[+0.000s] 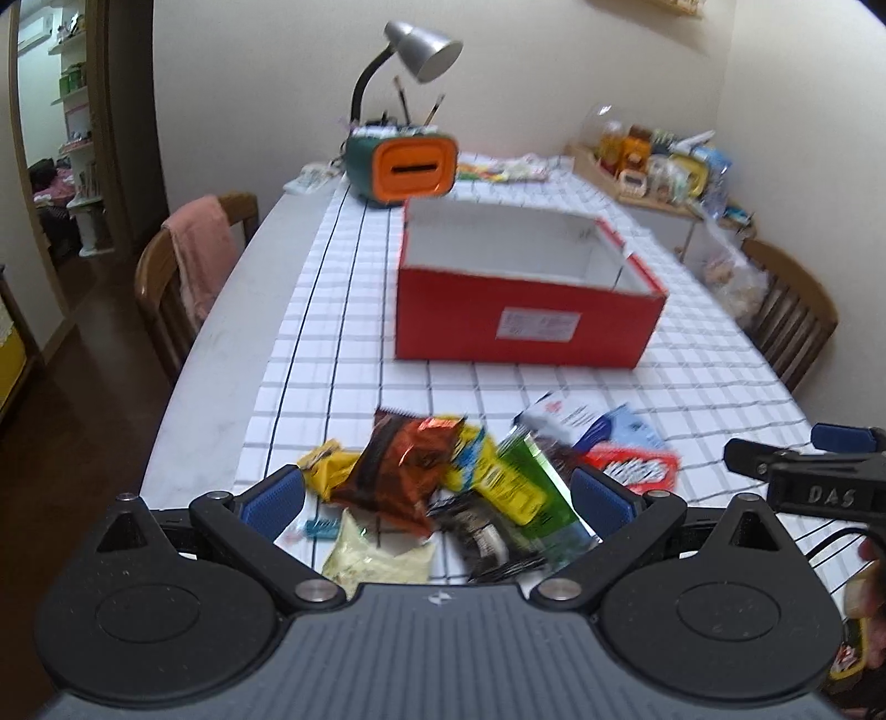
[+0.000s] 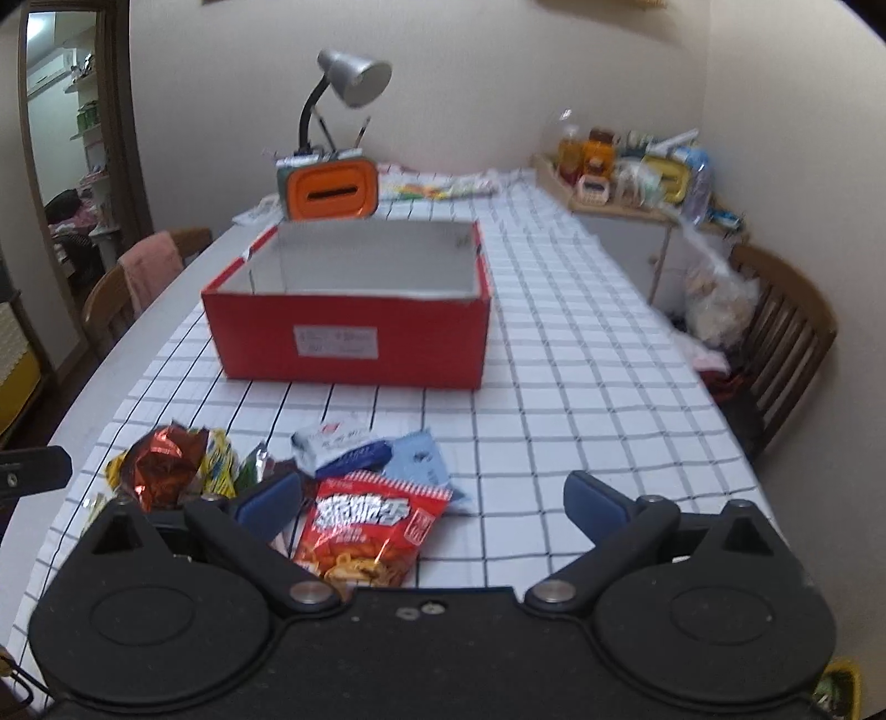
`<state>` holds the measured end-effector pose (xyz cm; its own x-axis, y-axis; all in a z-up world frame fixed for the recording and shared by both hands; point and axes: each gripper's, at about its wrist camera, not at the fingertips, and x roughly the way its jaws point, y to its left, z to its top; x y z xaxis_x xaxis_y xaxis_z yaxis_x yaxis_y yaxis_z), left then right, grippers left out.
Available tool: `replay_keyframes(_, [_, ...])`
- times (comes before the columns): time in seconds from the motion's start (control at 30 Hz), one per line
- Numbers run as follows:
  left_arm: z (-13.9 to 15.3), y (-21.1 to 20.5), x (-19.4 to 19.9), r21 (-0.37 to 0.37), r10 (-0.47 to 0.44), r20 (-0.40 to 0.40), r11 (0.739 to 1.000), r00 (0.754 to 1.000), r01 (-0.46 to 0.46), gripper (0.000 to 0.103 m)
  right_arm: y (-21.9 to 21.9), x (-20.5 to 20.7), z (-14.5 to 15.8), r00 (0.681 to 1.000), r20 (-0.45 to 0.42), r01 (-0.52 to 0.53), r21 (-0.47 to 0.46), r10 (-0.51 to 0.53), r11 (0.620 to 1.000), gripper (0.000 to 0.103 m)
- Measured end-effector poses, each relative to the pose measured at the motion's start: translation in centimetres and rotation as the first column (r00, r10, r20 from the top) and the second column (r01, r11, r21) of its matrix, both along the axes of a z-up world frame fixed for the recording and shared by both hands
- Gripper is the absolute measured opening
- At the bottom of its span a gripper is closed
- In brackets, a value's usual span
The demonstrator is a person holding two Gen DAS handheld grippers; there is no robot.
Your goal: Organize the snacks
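An open red box (image 1: 526,315) (image 2: 354,338) with a white inside stands empty on the checked tablecloth. In front of it lies a heap of snack packets: an orange-brown foil bag (image 1: 401,471) (image 2: 163,462), a yellow packet (image 1: 493,471), a green packet (image 1: 545,487), a pale cream packet (image 1: 376,556), a red packet (image 1: 637,468) (image 2: 371,531) and a light blue packet (image 2: 418,462). My left gripper (image 1: 437,498) hovers open over the heap, its pads on either side of the foil bag and green packet. My right gripper (image 2: 432,504) is open above the red packet, holding nothing.
A green and orange pen holder (image 1: 407,169) with a desk lamp (image 1: 421,50) stands behind the box. A wooden tray of jars (image 2: 626,166) sits at the back right. Wooden chairs (image 1: 177,282) (image 2: 786,332) flank the table; one carries a pink towel.
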<state>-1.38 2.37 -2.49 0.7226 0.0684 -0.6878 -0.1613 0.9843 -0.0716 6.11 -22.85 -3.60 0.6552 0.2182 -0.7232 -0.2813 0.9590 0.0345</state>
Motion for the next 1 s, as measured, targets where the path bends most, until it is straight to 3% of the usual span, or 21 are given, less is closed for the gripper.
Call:
replay_keyframes(0.1, [-1.1,0.8,0.7,-0.027,0.018,-0.040,0.999,0.999,-0.019,0.103,0.1,0.8,-1.0,1.000,-0.028,-0.010,-0.020,0.010,1.000,0.100])
replay_keyframes(0.3, [-2.7,1.8,2.0,-0.004,0.015,-0.078,1.000,0.997,-0.015,0.102,0.7,2.6,-2.9,0.996,-0.078,-0.049,-0.011,0.048,0.999,0.097])
replay_keyframes(0.53, [-5.0,2.7,2.2,-0.003,0.045,-0.155,0.999,0.987,-0.046,0.102,2.3,4.6,-5.1,0.991,-0.111,-0.076,-0.063,0.069,0.995,0.094])
replay_keyframes(0.8, [-7.8,1.3,2.4,0.078,-0.029,-0.215,0.996,0.976,0.046,0.100,4.3,6.5,-7.2,0.977,-0.213,-0.045,-0.081,0.026,0.996,0.097])
replay_keyframes(1.0, [-8.8,1.0,2.7,0.161,-0.041,-0.222,0.984,0.974,0.078,0.094,5.2,7.2,-8.2,0.974,-0.225,-0.008,-0.107,-0.017,0.994,0.101])
